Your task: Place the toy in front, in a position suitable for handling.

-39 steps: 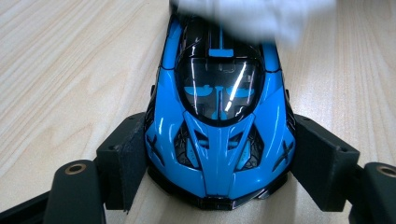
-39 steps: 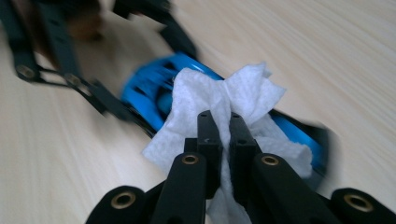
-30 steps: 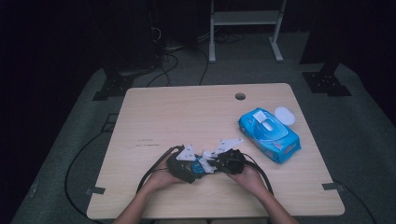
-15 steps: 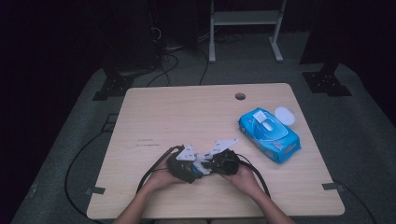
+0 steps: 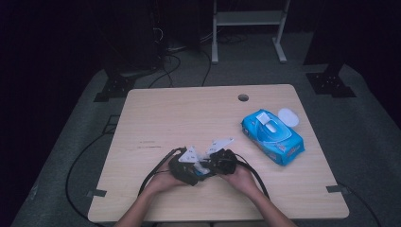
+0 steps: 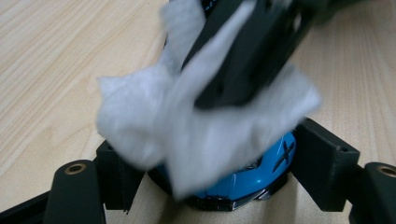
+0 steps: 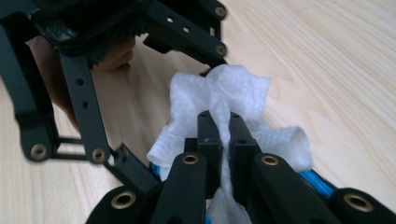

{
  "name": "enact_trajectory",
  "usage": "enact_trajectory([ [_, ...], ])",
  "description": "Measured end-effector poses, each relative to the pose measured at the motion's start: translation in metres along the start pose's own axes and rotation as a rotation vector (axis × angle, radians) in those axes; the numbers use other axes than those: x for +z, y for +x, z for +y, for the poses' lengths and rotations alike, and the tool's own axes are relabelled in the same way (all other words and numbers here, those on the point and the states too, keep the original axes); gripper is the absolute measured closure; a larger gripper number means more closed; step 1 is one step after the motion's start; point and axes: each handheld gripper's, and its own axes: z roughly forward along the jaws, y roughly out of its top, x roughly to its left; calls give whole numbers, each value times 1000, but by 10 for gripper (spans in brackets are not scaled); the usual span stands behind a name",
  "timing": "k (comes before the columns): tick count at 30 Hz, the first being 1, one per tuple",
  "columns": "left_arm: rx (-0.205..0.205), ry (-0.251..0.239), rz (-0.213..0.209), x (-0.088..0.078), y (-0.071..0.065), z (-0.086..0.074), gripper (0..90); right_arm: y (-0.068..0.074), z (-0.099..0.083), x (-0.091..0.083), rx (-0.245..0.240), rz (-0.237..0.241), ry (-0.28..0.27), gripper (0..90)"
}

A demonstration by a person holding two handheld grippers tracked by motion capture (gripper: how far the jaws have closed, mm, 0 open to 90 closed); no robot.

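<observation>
Table point(image 5: 156, 113) is the biggest thing, with a blue pack of wipes point(image 5: 272, 137) lying open at its right side, likely where the white wipe point(image 7: 219, 95) came from. Low in the middle of the high view, the left gripper point(image 6: 219, 182) clamps a small blue toy car point(image 6: 261, 175) to keep it from sliding. The right gripper point(image 7: 223, 126) is pinched tight on the wipe, pressing it over the car to rub it clean.

— High view: placement?
— Fixed above the near side of the table point(image 5: 189, 118), facing forward and down; far off, whole top in frame.

— Left gripper view?
— Mounted low, looking along own fingers; very close to white wipe point(image 6: 196, 135) over blue toy car point(image 6: 243, 182).

— Right gripper view?
— Likewise close. Shared: same wipe point(image 7: 224, 93), wood grain.
</observation>
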Motion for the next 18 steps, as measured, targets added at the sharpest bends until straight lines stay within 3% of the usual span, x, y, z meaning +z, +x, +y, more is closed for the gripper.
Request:
enact_trajectory([
  [4, -3, -2, -1, 0, 0, 0, 257, 4, 6, 9, -14, 5, 13, 861],
  [10, 3, -3, -1, 0, 0, 0, 257, -12, 2, -1, 42, -17, -4, 862],
  [12, 3, -1, -3, 0, 1, 0, 257, -10, 2, -1, 37, -18, -1, 862],
  [14, -2, -2, -4, 0, 0, 0, 257, 0, 3, 7, 19, 46, 13, 861],
  [18, -5, -3, -2, 0, 0, 0, 257, 8, 7, 12, -13, 52, 21, 861],
])
